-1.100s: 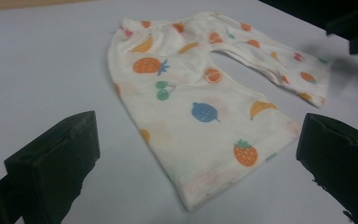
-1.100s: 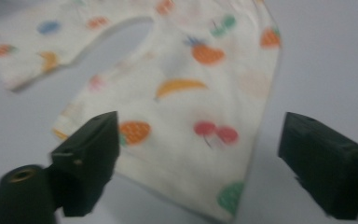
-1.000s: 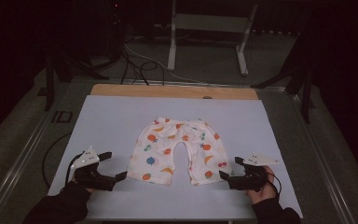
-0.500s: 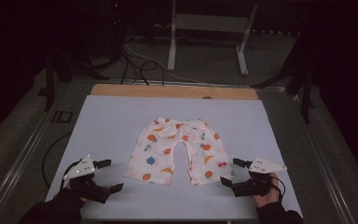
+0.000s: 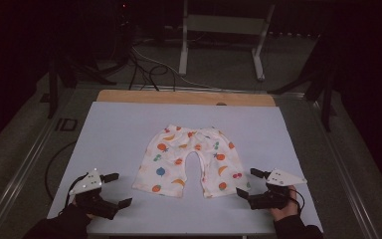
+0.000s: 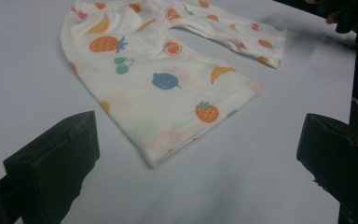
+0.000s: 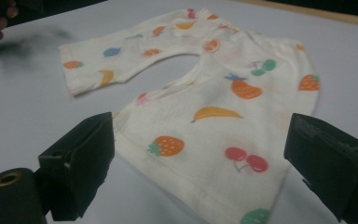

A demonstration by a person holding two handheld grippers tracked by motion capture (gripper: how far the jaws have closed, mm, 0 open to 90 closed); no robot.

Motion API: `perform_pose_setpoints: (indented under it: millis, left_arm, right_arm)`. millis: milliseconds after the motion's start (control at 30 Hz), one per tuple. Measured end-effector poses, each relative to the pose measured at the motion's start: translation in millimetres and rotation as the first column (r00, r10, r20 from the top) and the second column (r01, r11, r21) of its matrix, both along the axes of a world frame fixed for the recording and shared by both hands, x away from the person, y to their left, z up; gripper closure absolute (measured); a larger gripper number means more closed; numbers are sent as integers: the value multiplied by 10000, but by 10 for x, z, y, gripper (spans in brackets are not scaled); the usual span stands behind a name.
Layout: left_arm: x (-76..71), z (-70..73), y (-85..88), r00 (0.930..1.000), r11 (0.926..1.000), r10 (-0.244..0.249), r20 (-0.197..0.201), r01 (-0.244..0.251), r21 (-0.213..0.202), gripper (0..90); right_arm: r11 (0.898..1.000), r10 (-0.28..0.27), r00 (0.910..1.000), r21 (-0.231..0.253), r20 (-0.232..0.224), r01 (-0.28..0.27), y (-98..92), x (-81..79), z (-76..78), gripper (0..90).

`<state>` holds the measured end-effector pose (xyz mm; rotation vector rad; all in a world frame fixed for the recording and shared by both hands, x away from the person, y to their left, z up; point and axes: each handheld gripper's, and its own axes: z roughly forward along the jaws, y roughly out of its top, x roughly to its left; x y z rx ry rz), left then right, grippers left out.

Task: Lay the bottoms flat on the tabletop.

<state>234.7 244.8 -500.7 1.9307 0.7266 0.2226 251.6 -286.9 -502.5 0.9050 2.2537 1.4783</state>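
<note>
A pair of small white shorts (image 5: 189,162) with a fruit print lies flat in the middle of the pale table cover (image 5: 119,134), legs toward the near edge. My left gripper (image 5: 120,189) stands open near the front left, a little short of the left leg's hem (image 6: 200,128). In the left gripper view my left gripper (image 6: 196,125) has wide jaws holding nothing. My right gripper (image 5: 246,182) is open beside the right leg, its jaws having just opened slightly wider. In its own view my right gripper (image 7: 200,126) frames that leg (image 7: 214,140) without pressing on it.
A wooden strip (image 5: 184,97) edges the table's far side. Beyond it stand a metal stand (image 5: 224,35) and loose cables (image 5: 144,64) on the dark floor. A metal rail (image 5: 25,164) runs along the table's left side.
My left gripper has drawn back slightly toward the near left corner, away from the shorts. The right gripper has stayed about where it was.
</note>
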Motion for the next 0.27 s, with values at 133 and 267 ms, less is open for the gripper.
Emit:
perform_pose_setpoints:
  millis: [133, 267]
  left_arm:
    - [0, -1, -19, 10000, 9999, -74, 38, 74, -102, 0]
    - [5, -13, -24, 10000, 10000, -56, -33, 55, -59, 1]
  right_arm:
    - [9996, 244, 9992, -115, -306, -247, 52, 22, -31, 85]
    - [9990, 363, 9988, -258, -333, -372, 76, 30, -43, 85]
